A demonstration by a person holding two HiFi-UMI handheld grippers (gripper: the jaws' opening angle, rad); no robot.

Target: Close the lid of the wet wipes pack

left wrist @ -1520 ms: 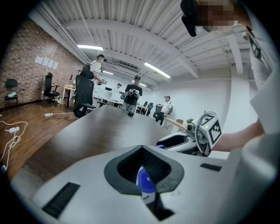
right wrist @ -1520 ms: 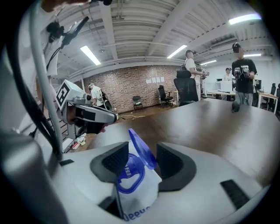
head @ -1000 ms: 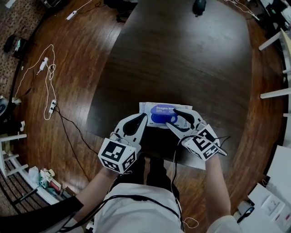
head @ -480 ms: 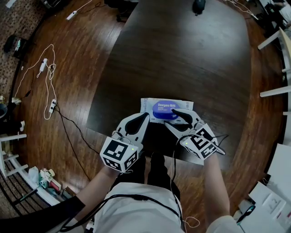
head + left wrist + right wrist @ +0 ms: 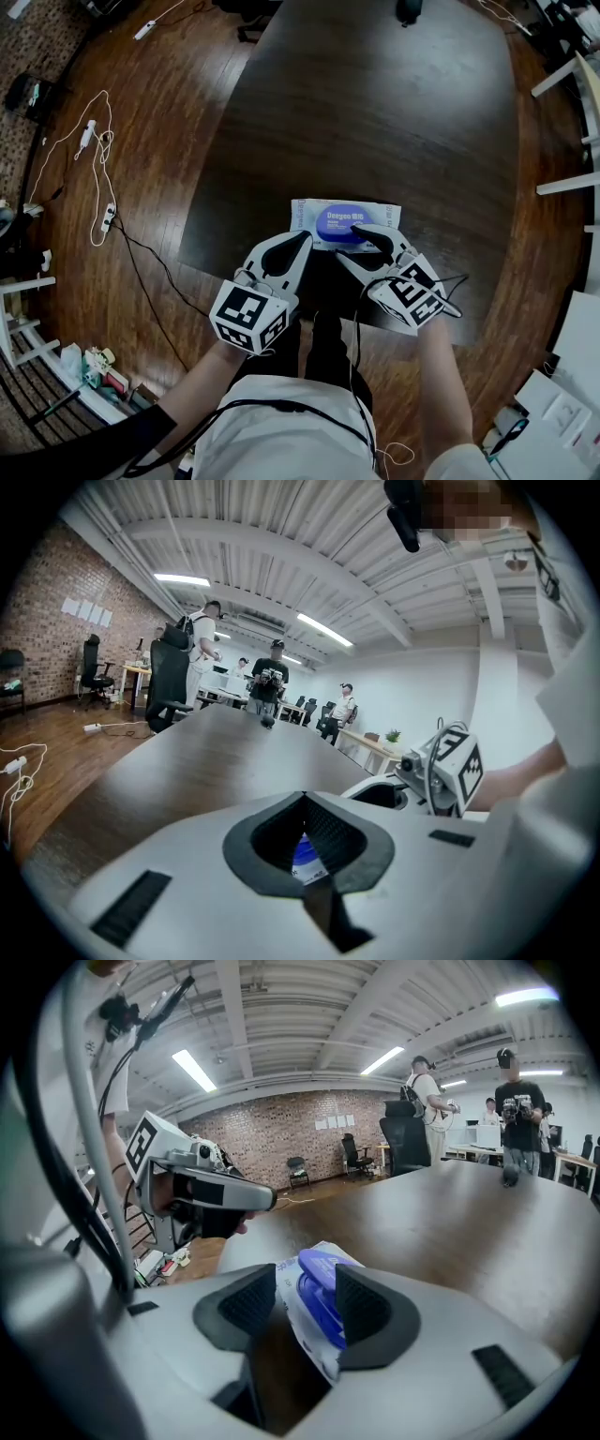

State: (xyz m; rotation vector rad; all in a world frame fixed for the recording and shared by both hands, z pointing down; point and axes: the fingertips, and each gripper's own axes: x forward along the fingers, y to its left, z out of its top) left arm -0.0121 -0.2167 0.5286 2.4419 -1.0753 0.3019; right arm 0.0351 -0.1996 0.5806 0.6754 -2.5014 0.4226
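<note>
The pack of wet wipes (image 5: 302,214) lay flat on the dark surface (image 5: 375,112), close to the edge nearest the person and roughly midway along it. Its blue oval lid (image 5: 339,221) faced up.

The right gripper (image 5: 349,242) reached over the pack from the near edge with its jaws apart, and the lid stood between them. In the right gripper view one pad (image 5: 364,1303) sat against the side of the lid, while the other was clear of it. Whether the lid was pressed fully down could not be told.

The left gripper (image 5: 305,236) had its jaws together at the tips, at the pack's near left corner, with nothing clamped.
</note>
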